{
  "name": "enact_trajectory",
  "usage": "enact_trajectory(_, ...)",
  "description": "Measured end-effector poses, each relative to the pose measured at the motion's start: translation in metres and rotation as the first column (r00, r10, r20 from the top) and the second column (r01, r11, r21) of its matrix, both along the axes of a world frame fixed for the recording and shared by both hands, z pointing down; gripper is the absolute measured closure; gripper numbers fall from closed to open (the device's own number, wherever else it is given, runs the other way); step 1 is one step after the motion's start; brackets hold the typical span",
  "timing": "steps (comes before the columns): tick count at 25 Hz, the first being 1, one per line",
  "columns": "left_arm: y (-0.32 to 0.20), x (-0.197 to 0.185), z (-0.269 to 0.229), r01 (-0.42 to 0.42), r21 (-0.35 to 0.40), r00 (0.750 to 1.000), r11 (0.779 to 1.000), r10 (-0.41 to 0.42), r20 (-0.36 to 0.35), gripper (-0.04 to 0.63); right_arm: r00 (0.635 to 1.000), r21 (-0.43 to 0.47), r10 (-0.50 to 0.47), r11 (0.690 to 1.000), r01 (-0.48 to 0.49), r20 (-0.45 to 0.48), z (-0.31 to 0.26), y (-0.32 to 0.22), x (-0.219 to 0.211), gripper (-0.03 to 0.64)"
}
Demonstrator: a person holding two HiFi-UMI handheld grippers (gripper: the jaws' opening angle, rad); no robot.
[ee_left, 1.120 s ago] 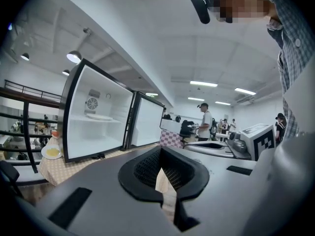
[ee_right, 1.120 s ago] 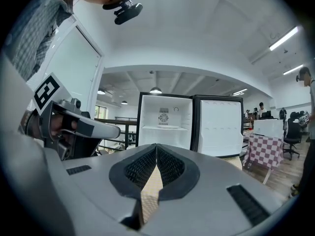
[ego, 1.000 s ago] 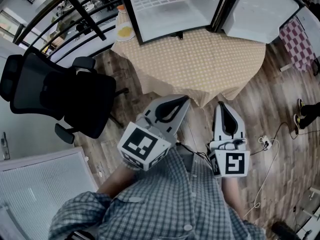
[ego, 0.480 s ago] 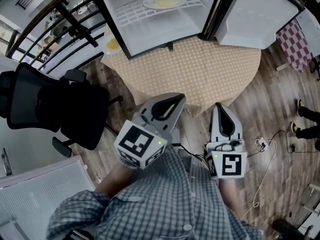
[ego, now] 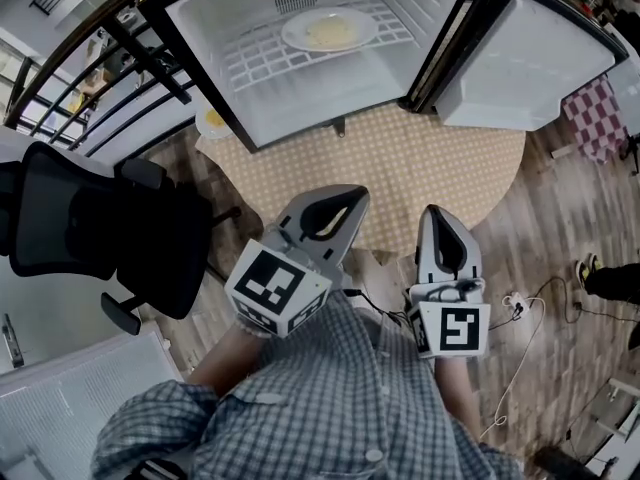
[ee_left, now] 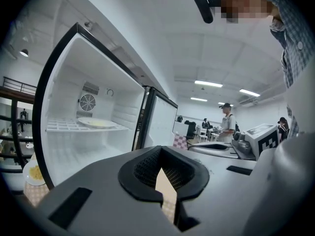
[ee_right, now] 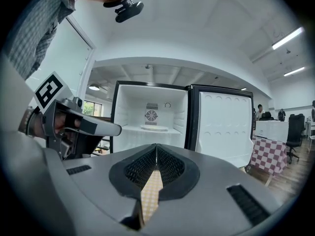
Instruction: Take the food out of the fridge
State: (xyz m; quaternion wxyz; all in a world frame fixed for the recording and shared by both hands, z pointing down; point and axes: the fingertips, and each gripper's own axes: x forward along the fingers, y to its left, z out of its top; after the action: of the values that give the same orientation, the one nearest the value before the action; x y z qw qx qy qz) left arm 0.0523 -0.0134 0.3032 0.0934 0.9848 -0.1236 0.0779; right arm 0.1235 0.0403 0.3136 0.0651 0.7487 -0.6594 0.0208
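A white plate of pale yellow food [ego: 328,30] lies on the wire shelf of the open fridge [ego: 250,88], which stands on a round table with a beige cloth [ego: 420,158]. The plate [ee_left: 97,123] also shows in the left gripper view, and the plate [ee_right: 153,128] in the right gripper view. My left gripper [ego: 352,200] and right gripper [ego: 437,214] are side by side at the table's near edge, well short of the fridge. Both are shut with nothing between their jaws. The left gripper [ee_left: 161,167] and right gripper [ee_right: 156,147] point roughly level toward the fridge.
The fridge door [ego: 520,63] swings open to the right. A second plate of yellow food [ego: 212,120] sits on the table left of the fridge. A black office chair [ego: 100,218] stands at the left, a railing behind it. Cables [ego: 520,298] lie on the wooden floor. People stand far off [ee_left: 227,124].
Both grippers have moved forward together to the table's near edge. The fridge now looks nearer, and more of its inside and shelf shows. Both stayed shut.
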Motion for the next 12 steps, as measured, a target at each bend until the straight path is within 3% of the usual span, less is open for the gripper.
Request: enact_trajectory(12, -0.057, -0.004, 0.005, 0.091, 0.008, 0.996, 0.996, -0.09, -0.013, 0.589, 0.996, -0.036, -0.092, 0.995, 0.092, -0.003, 0.006, -0.066, 0.0, 0.607)
